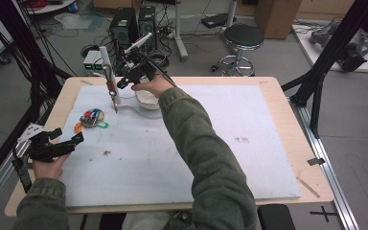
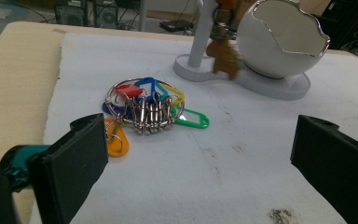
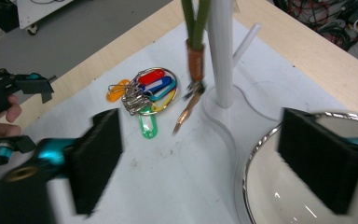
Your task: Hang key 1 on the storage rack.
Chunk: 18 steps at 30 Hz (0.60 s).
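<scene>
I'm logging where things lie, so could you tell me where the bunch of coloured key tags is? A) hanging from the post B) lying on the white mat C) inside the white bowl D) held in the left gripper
B: the bunch of key tags lies flat on the white mat, apart from the open left gripper.

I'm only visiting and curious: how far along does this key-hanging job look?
One strap with a brown tag already hangs from the white stand. Both the right gripper, near the stand, and the left gripper are open and hold nothing. The bunch of coloured key tags lies on the mat, seemingly left.
</scene>
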Motion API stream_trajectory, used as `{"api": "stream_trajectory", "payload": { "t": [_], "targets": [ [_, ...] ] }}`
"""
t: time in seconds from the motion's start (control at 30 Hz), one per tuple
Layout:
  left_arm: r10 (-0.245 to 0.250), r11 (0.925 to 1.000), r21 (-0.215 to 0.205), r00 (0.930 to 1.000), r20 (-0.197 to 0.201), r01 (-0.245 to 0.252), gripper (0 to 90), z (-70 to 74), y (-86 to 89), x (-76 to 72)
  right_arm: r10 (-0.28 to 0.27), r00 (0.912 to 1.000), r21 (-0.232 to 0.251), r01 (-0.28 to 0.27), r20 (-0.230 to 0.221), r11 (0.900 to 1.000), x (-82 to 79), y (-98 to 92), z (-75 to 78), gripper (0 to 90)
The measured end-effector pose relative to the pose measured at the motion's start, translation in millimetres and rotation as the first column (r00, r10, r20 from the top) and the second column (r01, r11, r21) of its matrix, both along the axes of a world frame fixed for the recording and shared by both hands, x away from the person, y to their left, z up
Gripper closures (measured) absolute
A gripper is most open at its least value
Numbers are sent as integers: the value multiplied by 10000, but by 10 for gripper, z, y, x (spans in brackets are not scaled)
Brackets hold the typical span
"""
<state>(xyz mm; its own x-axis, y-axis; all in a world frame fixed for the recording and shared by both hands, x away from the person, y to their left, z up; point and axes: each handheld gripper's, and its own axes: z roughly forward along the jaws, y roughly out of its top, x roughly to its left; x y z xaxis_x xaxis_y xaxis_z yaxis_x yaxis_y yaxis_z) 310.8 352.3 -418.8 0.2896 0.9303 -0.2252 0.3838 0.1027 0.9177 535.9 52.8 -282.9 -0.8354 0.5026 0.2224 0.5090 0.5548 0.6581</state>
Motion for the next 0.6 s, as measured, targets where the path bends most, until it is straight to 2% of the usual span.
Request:
{"api": "stream_trajectory", "payload": {
  "t": [0.03, 0.07, 0.2, 0.33, 0.53, 0.6],
  "targets": [
    [3, 10000, 26, 10000, -11, -3, 44, 1, 3, -1, -53, 10000, -88, 53, 84, 9999, -15, -36, -8, 84],
    [17, 10000, 24, 10000, -9, -17, 44, 1, 4, -2, -113, 9999, -175, 115, 108, 9998, -31, -72, -17, 10],
    [19, 10000, 40, 10000, 1, -19, 44, 2, -6, -2, -184, 9993, -657, 206, 338, 9976, -81, -212, -6, 5],
    [2, 10000, 57, 10000, -18, -2, 44, 2, -11, -2, -269, 9981, -566, 300, 551, 9979, -114, -339, 84, 5],
    [31, 10000, 47, 10000, 23, -31, 44, 6, -11, -8, -336, 9946, -728, 408, 979, 9965, -171, -571, 194, 5],
    [18, 10000, 76, 10000, 3, -18, 44, 5, -10, -6, -479, 9929, -491, 534, 1086, 9974, -203, -686, 213, 5]
  ]
}}
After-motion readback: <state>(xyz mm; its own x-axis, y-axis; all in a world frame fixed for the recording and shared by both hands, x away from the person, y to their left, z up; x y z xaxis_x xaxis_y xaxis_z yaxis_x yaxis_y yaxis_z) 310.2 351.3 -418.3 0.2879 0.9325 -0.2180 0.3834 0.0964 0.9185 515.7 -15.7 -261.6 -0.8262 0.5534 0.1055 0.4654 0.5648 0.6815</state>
